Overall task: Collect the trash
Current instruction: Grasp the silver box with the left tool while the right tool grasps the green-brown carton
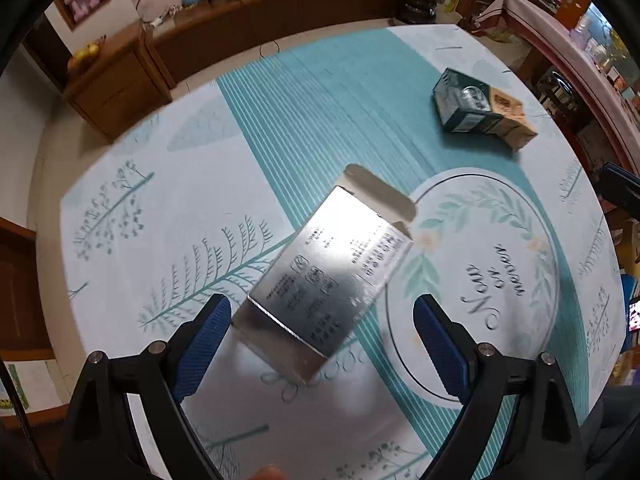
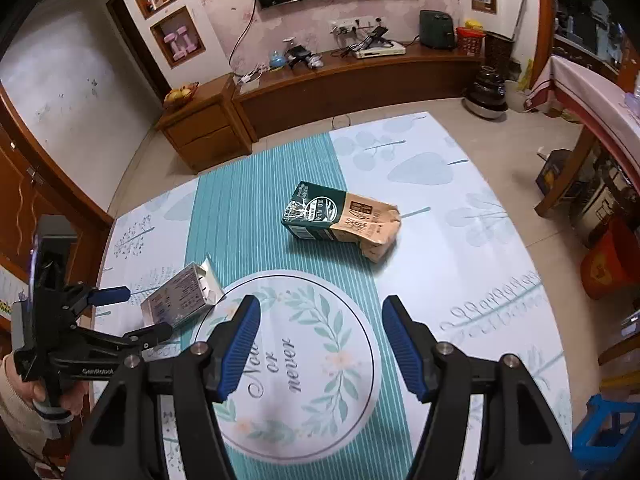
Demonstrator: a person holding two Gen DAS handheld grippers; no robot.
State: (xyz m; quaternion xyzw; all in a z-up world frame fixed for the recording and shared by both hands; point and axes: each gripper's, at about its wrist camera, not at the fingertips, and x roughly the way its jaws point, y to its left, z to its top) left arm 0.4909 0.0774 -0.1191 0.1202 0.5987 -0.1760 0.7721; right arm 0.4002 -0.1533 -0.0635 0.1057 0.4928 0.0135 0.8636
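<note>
A shiny silver carton box [image 1: 332, 268] lies flat on the teal and white floor mat [image 1: 280, 128], one end flap open. My left gripper [image 1: 322, 300] hangs open just above it, and the box's near end shows between the blue pads without touching them. In the right wrist view the same silver box [image 2: 180, 296] sits at the left with the left gripper [image 2: 149, 310] over it, held by a hand [image 2: 24, 392]. A crumpled green and tan carton [image 2: 340, 220] lies on its side further out on the mat. My right gripper [image 2: 320, 300] is open and empty, short of that carton.
A low wooden TV cabinet [image 2: 360, 76] and a drawer unit [image 2: 204, 132] line the far wall. A black pot [image 2: 486, 92] stands on the floor. At the right are a cloth-covered table [image 2: 592, 96], a red bucket [image 2: 608, 264] and a blue stool [image 2: 604, 432].
</note>
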